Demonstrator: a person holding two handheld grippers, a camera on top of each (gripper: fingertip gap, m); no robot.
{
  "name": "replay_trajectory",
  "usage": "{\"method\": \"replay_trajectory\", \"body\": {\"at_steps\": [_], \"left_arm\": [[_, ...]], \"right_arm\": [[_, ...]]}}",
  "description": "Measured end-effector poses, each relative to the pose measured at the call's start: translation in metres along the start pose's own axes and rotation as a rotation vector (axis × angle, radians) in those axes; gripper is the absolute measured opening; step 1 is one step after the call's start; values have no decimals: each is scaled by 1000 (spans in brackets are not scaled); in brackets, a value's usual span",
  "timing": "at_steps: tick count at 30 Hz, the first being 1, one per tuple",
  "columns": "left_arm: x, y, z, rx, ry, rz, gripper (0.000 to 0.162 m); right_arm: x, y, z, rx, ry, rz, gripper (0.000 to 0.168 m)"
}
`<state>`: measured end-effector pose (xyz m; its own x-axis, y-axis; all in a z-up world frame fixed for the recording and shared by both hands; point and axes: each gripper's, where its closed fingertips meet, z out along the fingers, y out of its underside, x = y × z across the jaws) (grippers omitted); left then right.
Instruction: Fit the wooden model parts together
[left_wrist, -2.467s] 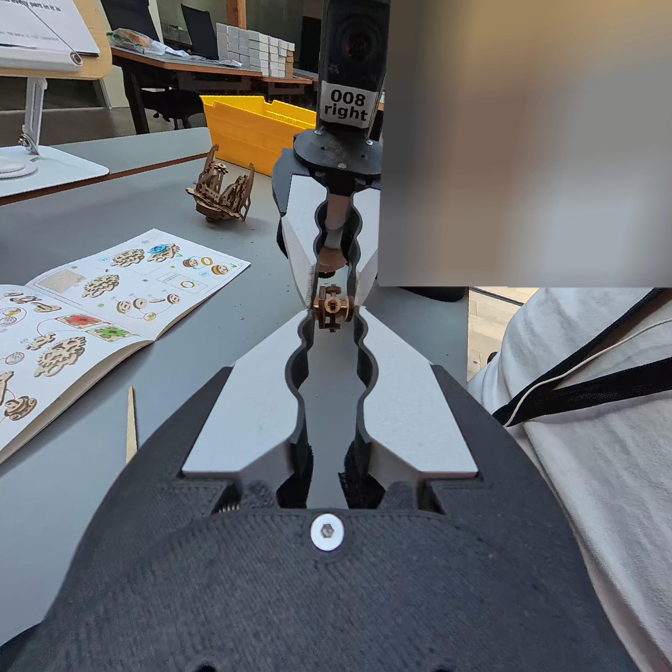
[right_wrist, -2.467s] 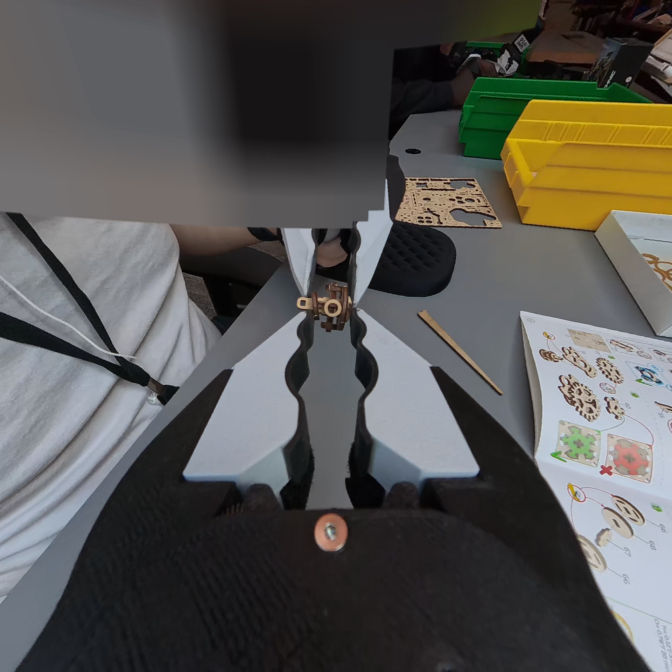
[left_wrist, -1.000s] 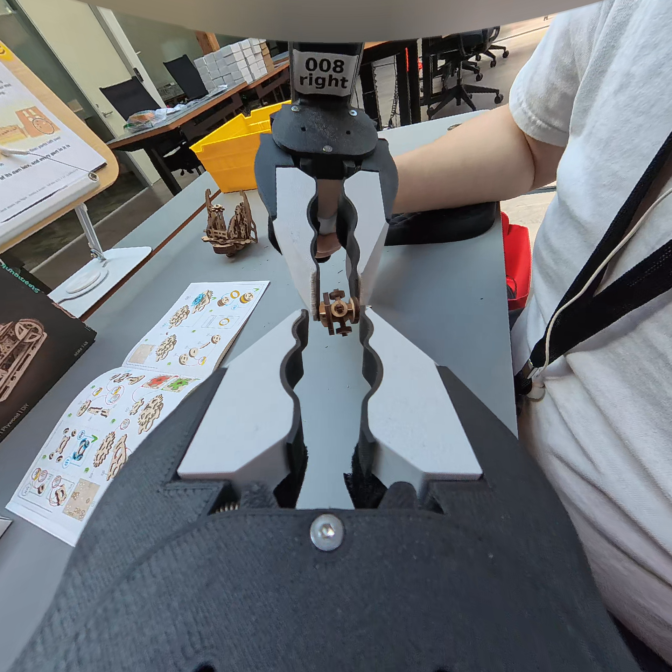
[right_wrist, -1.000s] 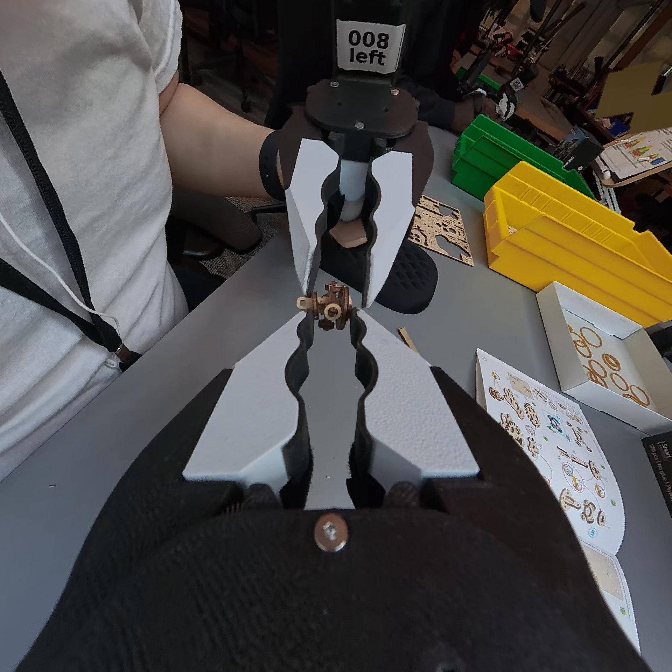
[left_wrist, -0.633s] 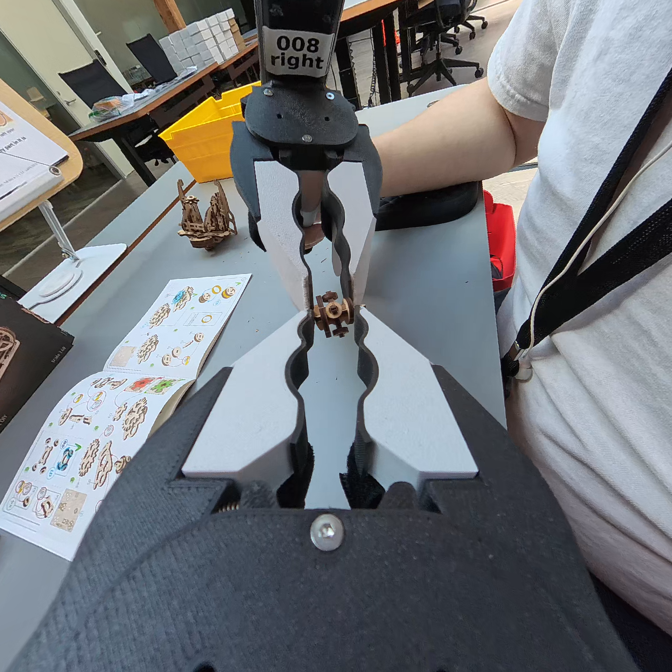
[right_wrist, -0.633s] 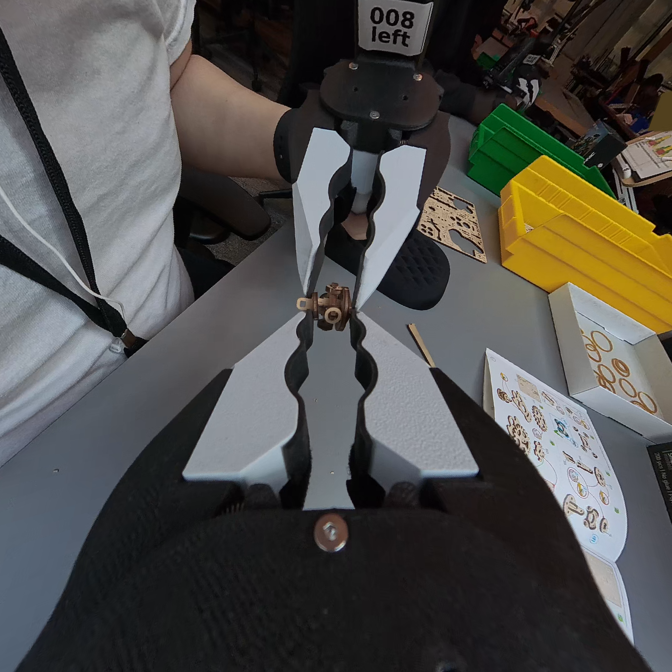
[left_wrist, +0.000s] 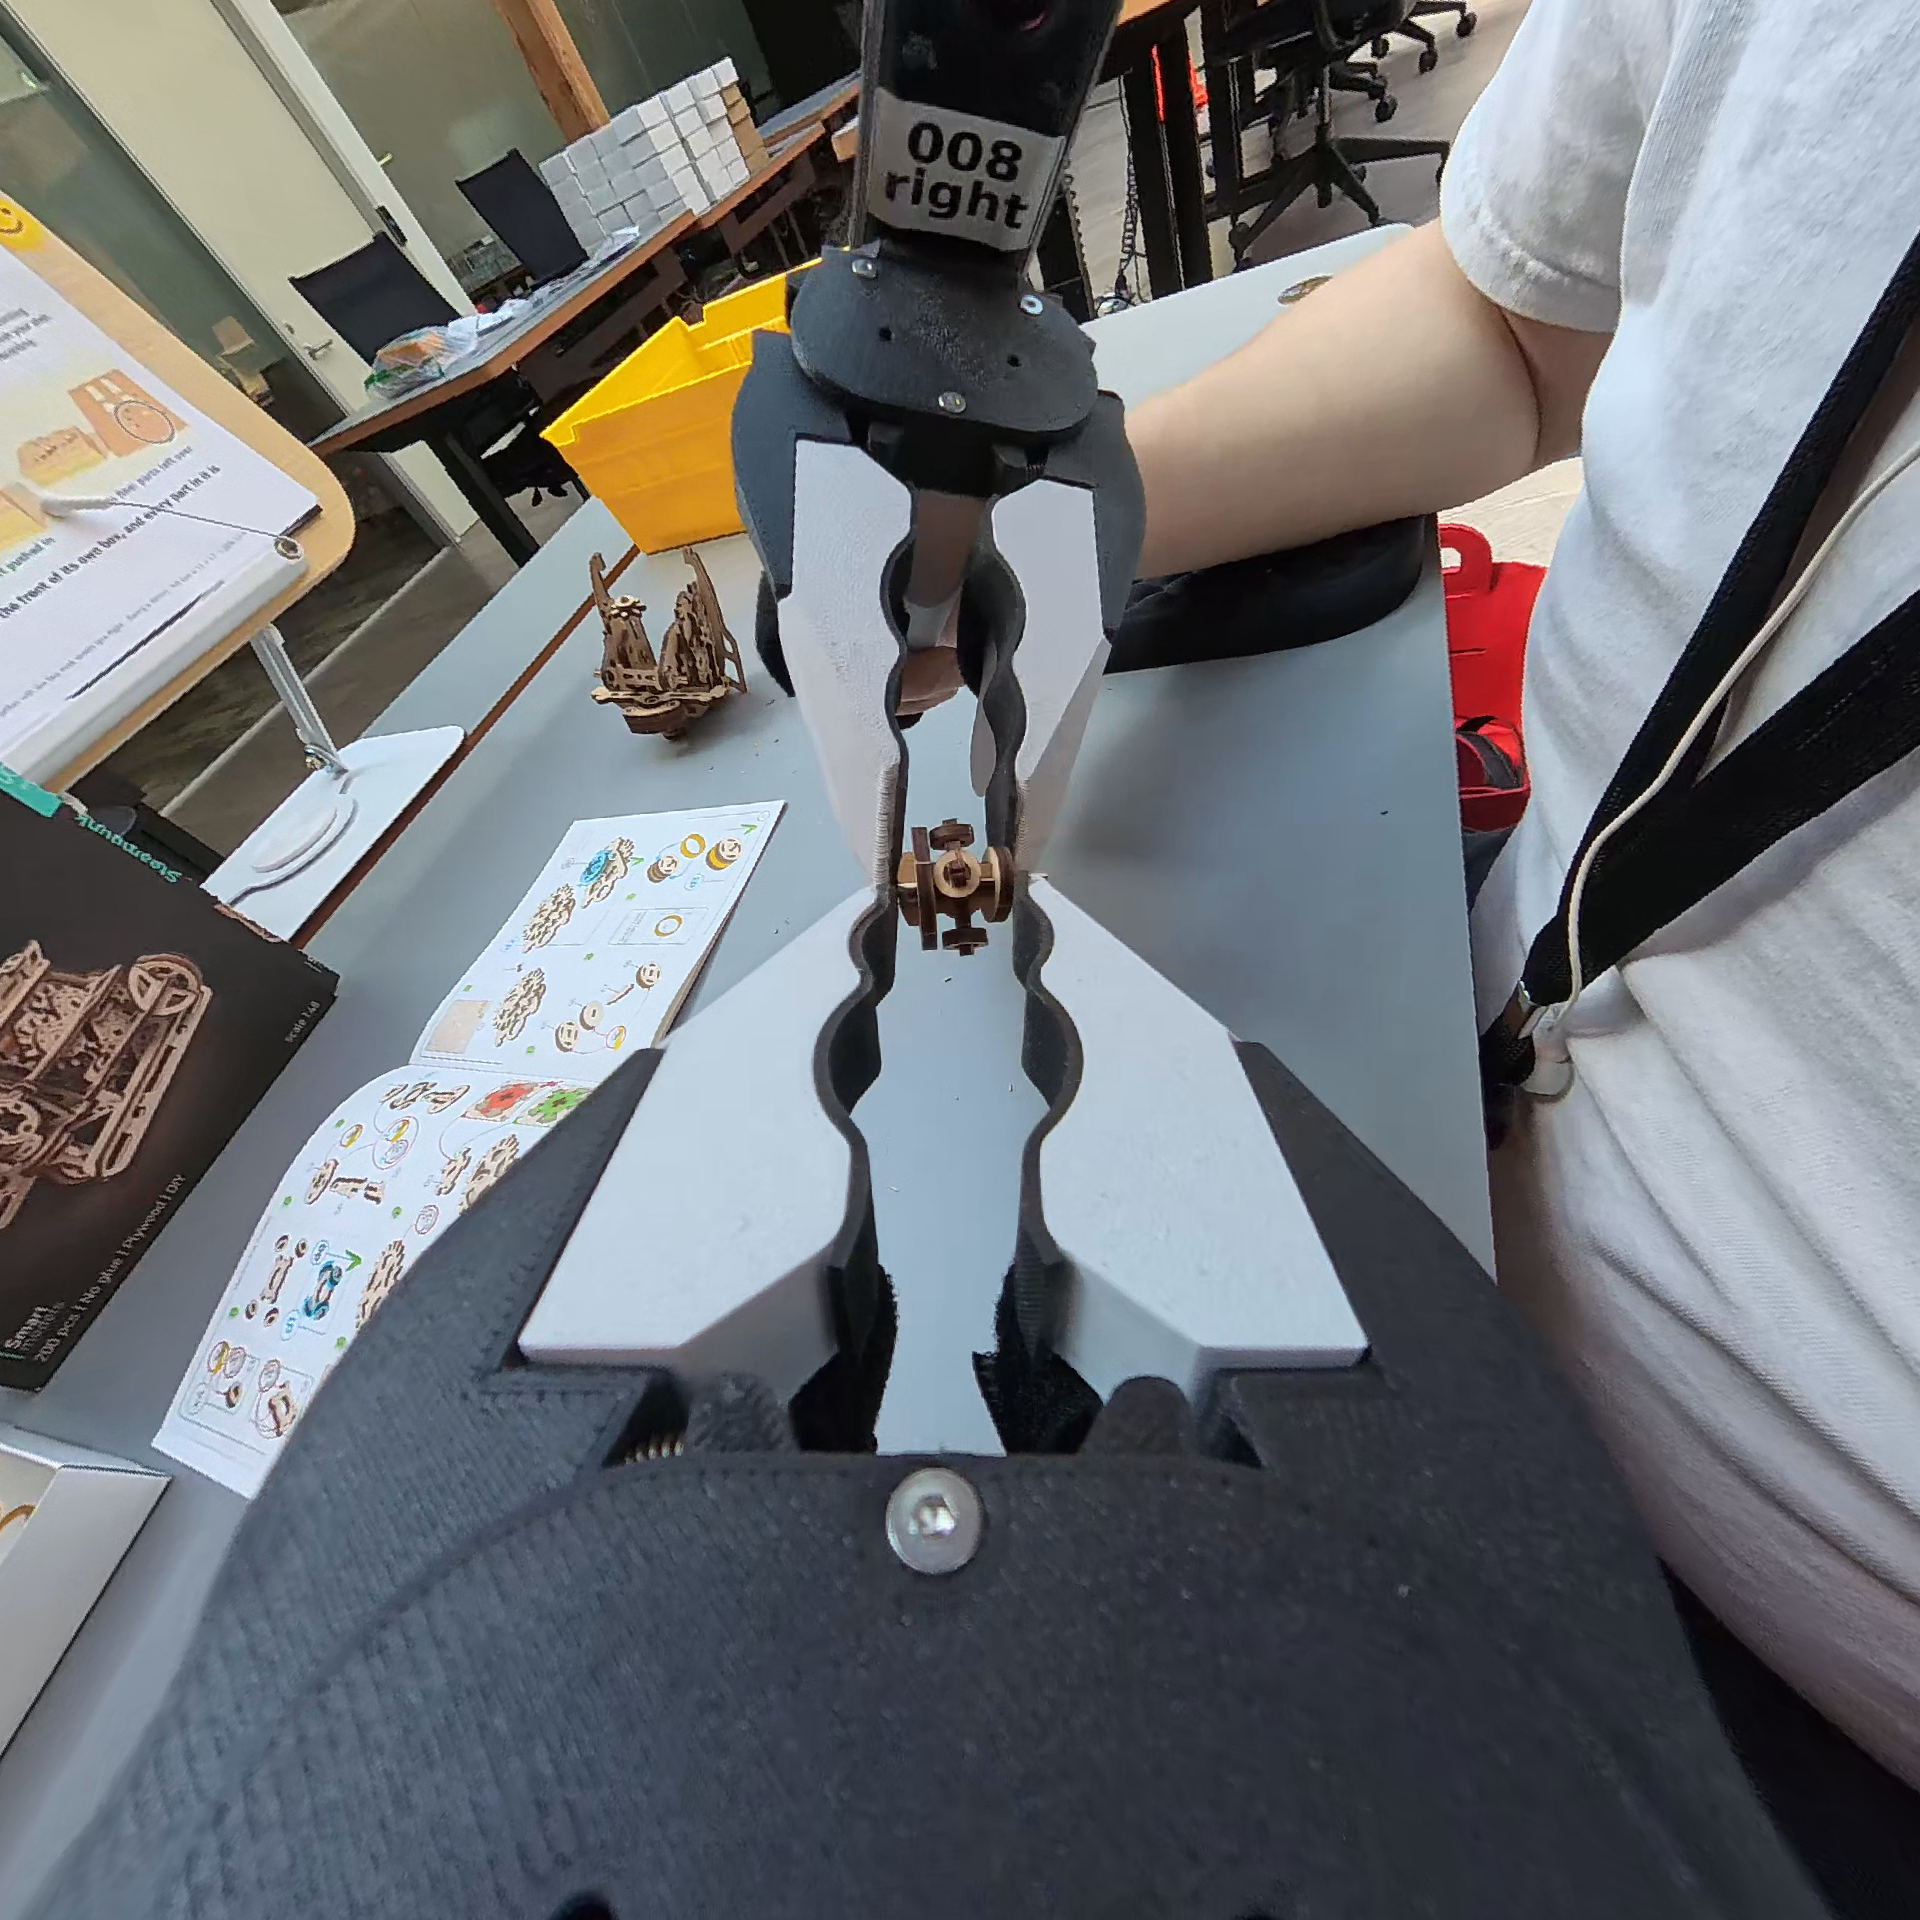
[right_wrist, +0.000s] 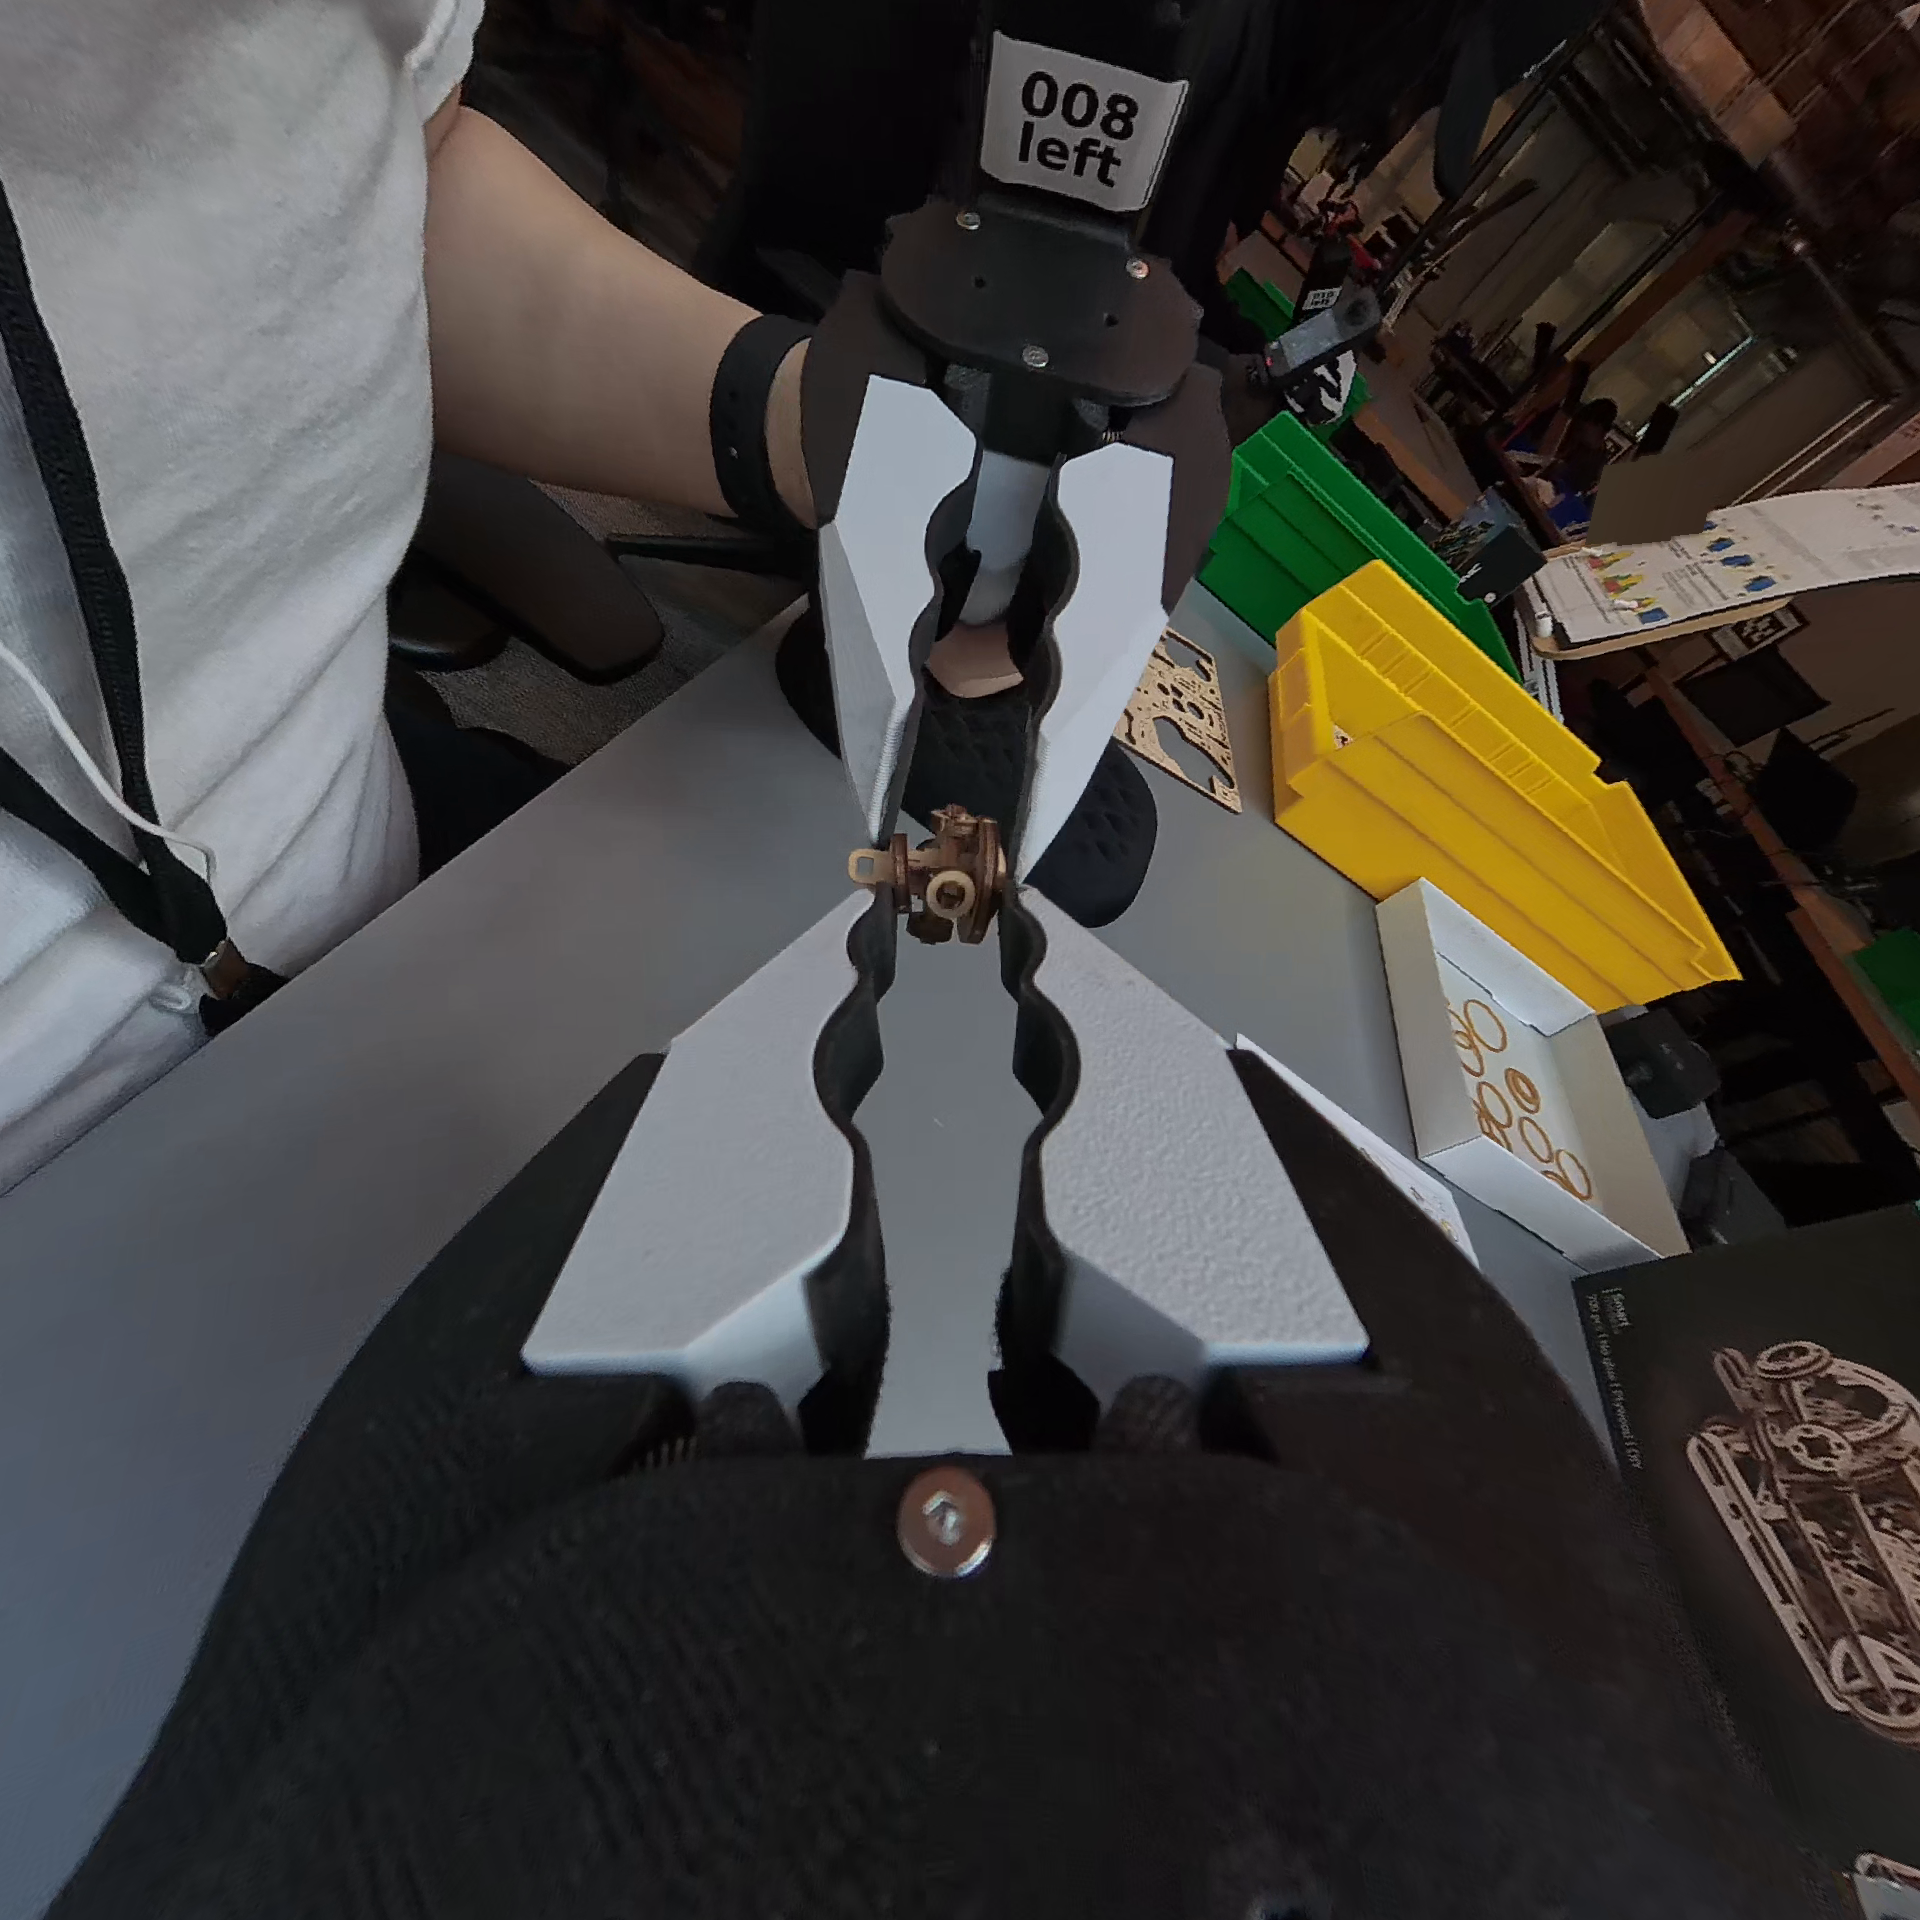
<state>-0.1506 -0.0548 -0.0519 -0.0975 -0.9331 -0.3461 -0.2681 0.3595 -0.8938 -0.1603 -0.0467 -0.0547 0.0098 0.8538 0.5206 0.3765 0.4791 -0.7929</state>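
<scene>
Compared with a moment ago, the pairing is unchanged in kind but tilted: the small wooden assembly (left_wrist: 951, 885) is still pinched from both ends, held in the air above the grey table (left_wrist: 1247, 883), while the opposing tool is now seen steeper and nearer in each wrist view. The left gripper (left_wrist: 954, 904) is kept narrowed on the piece, its fingertips pressed against the two sides; the right gripper (right_wrist: 940, 896) is likewise clamped on the same assembly (right_wrist: 940, 883), from the opposite direction, tip to tip. A small eyelet tab is seen poking out past the left fingertip in the right wrist view. More of the table's far side has been brought into sight: the black model-kit box (left_wrist: 94, 1081) is now shown fully beside the open instruction booklet (left_wrist: 582, 966), and the finished wooden ship model (left_wrist: 665, 665) is kept well behind. On the right side, the yellow bin (right_wrist: 1475, 821), the green bin (right_wrist: 1340, 530), the white tray of wooden rings (right_wrist: 1507, 1081) and the punched plywood sheet (right_wrist: 1195, 717) are noted. White printed stickers are carried on both gripper stems, and print is borne by the box, booklet and a propped board (left_wrist: 114, 488).
</scene>
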Motion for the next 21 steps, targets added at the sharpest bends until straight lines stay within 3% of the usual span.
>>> {"method": "replay_trajectory", "body": {"at_steps": [8,13,21], "left_arm": [[3,4,1,-31,2,32,19],[-2,6,0,-23,2,-30,19],[-9,10,1,-19,4,-95,19]], "right_arm": [[-4,3,2,-25,-23,9,19],[-6,5,3,-35,-52,67,31],[4,4,-2,-2,-48,180,22]]}}
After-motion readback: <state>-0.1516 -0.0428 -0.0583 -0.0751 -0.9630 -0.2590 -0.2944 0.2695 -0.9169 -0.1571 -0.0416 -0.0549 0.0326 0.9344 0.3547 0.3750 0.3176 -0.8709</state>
